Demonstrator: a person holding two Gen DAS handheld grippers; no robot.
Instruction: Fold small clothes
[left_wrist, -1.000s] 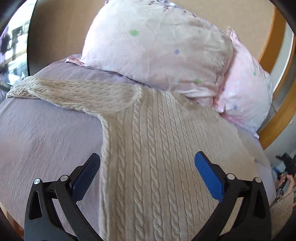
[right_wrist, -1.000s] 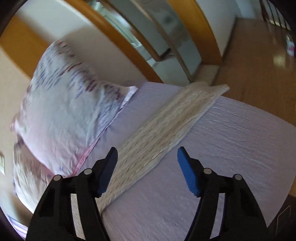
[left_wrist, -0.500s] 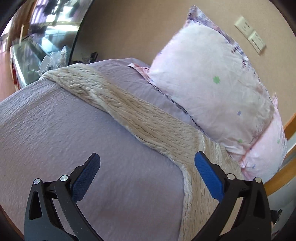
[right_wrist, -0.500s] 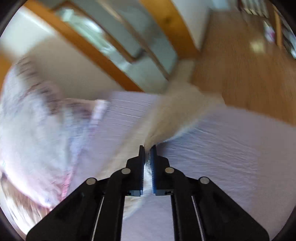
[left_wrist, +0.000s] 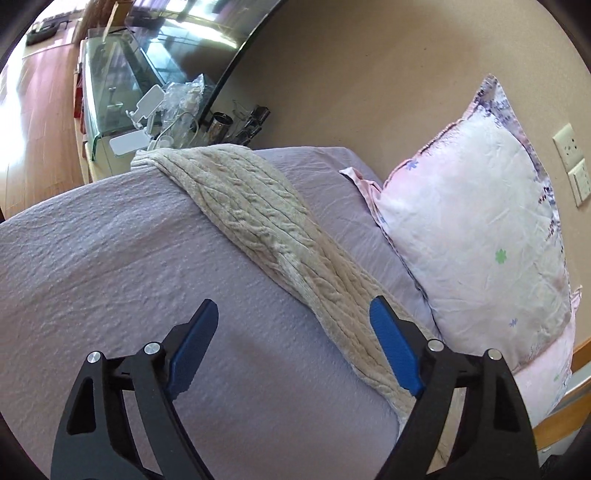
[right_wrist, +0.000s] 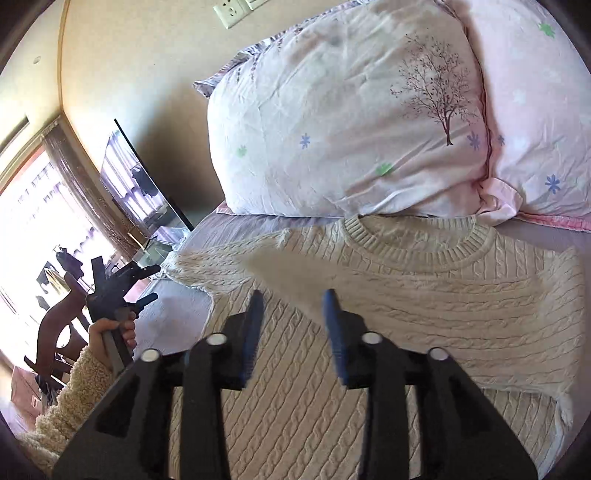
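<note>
A cream cable-knit sweater (right_wrist: 406, 317) lies flat on the lilac bedspread (left_wrist: 92, 266), collar toward the pillows. Its right sleeve (right_wrist: 424, 291) is folded across the chest, the cuff blurred just ahead of my right gripper (right_wrist: 293, 317). That gripper is open above the sweater's body with nothing between its blue pads. The left sleeve (left_wrist: 266, 221) stretches out straight over the bed. My left gripper (left_wrist: 291, 328) is open over the bedspread, its right pad by the sleeve's near edge. It also shows at the left of the right wrist view (right_wrist: 122, 291), held in a hand.
Two pale floral pillows (right_wrist: 351, 122) lean on the beige wall behind the collar. A glass-topped stand with clutter (left_wrist: 147, 110) sits past the far corner of the bed. Wall sockets (left_wrist: 572, 162) are above the pillow. A wooden bed frame edge (left_wrist: 565, 421) is at right.
My right gripper shut on the right sleeve, carried it across the chest and has opened, letting it go. My left gripper swung left from the sweater's body to the outstretched left sleeve.
</note>
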